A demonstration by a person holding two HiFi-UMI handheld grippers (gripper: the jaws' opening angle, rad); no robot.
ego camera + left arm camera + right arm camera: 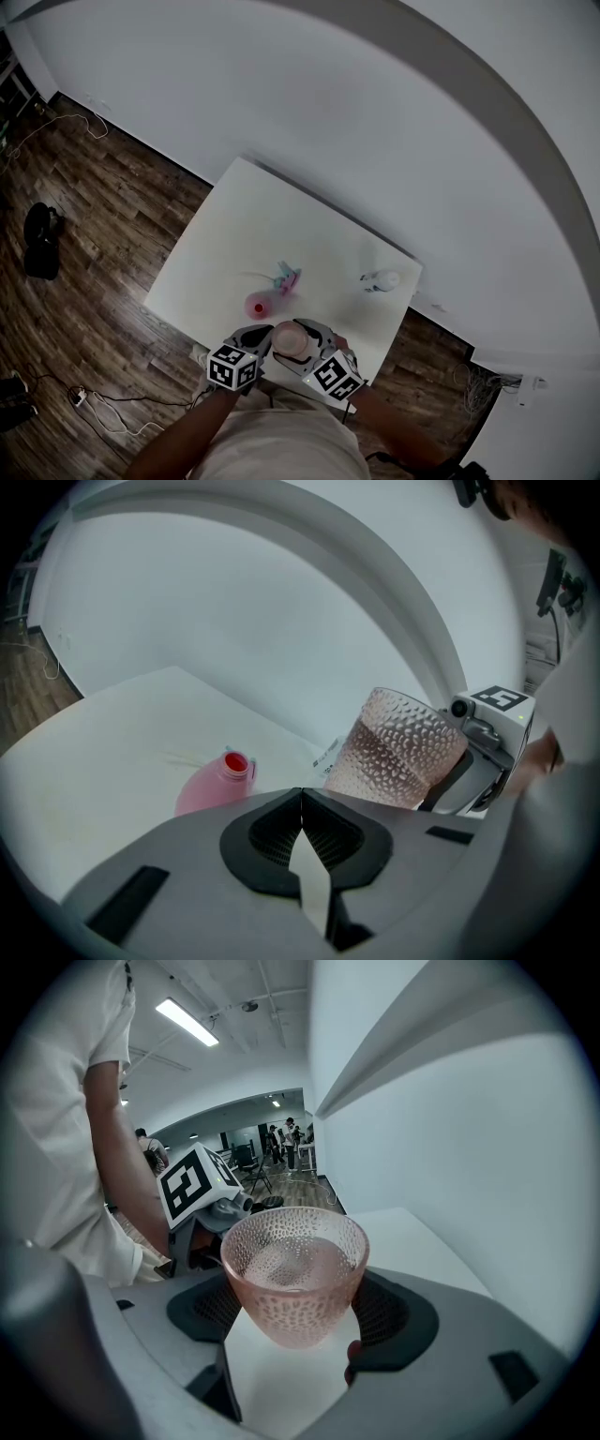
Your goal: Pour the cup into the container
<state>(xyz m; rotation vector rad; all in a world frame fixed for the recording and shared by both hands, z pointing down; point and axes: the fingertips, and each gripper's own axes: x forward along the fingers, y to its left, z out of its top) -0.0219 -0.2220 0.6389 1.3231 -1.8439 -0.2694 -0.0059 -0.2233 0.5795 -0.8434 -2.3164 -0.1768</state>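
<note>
Right gripper (298, 1318) pinched dimpled pink cup (295, 1274); left gripper (301, 829) jaws pressed together, empty, pink container (212, 786) just ahead-left of it.

A white surface (234, 225) stands askew to a pale wall, on a dark wooden floor (103, 216). At its near edge the right hand-held gripper (305, 330) holds a pink cup (291, 345), and the left hand-held gripper (253, 336) sits just beside the cup. Just beyond them is a pink container (258, 307), with a small blue and pink object (289, 277) near it. A white bottle (382, 280) lies well apart to the right. A black bag (42, 242) rests on the floor
</note>
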